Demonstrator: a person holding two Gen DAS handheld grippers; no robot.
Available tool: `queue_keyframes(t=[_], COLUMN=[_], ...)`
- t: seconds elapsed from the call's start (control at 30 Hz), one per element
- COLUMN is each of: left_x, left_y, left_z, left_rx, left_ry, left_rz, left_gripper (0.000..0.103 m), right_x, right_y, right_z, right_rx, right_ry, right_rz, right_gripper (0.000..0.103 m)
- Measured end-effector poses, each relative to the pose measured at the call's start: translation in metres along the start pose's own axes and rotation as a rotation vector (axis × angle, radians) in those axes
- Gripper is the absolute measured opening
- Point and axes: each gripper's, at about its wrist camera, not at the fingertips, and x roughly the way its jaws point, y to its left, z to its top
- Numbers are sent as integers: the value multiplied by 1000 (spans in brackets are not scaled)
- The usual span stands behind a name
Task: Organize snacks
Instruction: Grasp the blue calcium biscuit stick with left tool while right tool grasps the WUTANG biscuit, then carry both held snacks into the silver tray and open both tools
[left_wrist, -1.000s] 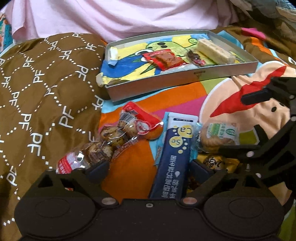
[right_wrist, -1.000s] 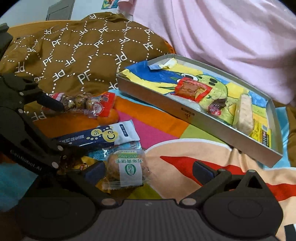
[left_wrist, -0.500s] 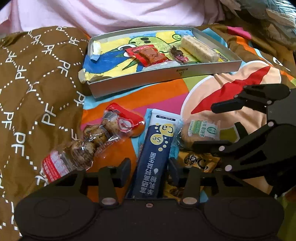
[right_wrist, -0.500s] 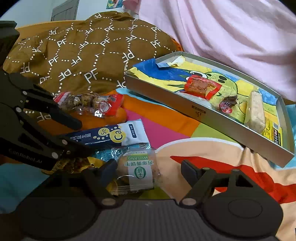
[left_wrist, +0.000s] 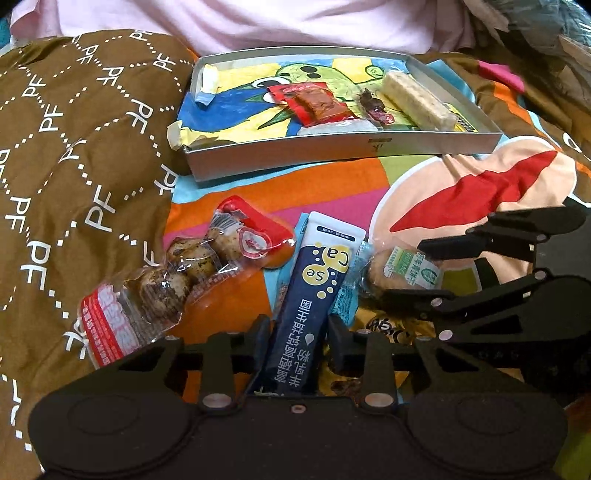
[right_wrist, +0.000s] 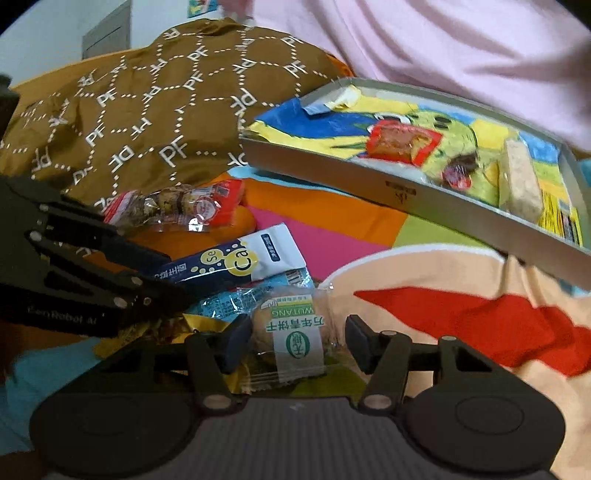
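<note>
Loose snacks lie on a cartoon blanket. A dark blue "Se Ca" packet (left_wrist: 314, 295) points away from me, and my left gripper (left_wrist: 299, 328) is closing on its near end, both pads at the packet's edges. Right of it lies a round biscuit in a clear wrapper with a green label (right_wrist: 295, 328). My right gripper (right_wrist: 297, 341) straddles the biscuit with its jaws closing. A gap still shows at the right finger. The grey tray (left_wrist: 332, 155) behind holds a red packet (left_wrist: 314, 103), a small dark sweet (left_wrist: 375, 107) and a pale bar (left_wrist: 417, 99).
A clear packet of brown speckled balls with red ends (left_wrist: 173, 280) lies left of the blue packet. A gold packet (left_wrist: 380, 325) and a light blue wrapper (left_wrist: 351, 291) lie under the pile. A brown "PF" quilt (left_wrist: 74, 147) rises at left, pink cloth (left_wrist: 258, 22) behind the tray.
Both grippers' jaws have narrowed from wide open. The left fingers came in onto the blue packet. The right fingers came in toward the biscuit. Neither snack has moved.
</note>
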Motion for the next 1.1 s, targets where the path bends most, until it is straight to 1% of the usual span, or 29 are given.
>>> queue_keyframes(t=[0.13, 0.17, 0.23, 0.4, 0.47, 0.6, 0.67, 0.8, 0.93, 1.03, 1.1], left_x=[1, 2, 1, -6, -9, -8, -8, -5, 2, 9, 11], left_y=[2, 3, 5, 3, -2, -6, -5, -3, -3, -1, -1], left_z=[4, 5, 7, 7, 7, 6, 6, 8, 14, 19, 20], left_rx=[-58, -79, -123, -196, -204, -207, -227, -253, -255, -267, -263], left_ry=[21, 26, 32, 16, 9, 22, 27, 36, 51, 76, 77], left_rz=[-11, -16, -25, -32, -35, -38, -40, -34, -24, -30, -17], left_gripper=[33, 33, 32, 29, 27, 27, 26, 26, 32, 34, 35], right_x=[1, 1, 0, -3, -4, -7, -9, -14, -21, -24, -24], right_y=[-2, -2, 2, 16, 21, 36, 40, 37, 32, 28, 25], right_z=[0, 0, 0, 0, 0, -4, -6, -3, 0, 2, 3], right_rx=[39, 38, 21, -64, -98, -230, -259, -246, -228, -205, -200], right_ry=[12, 13, 10, -1, -4, -18, -23, -43, -76, -91, -95], right_rz=[5, 3, -3, -65, -86, -172, -197, -201, -214, -215, -220], right_gripper=[57, 57, 52, 52, 52, 52, 52, 52, 52, 52, 52])
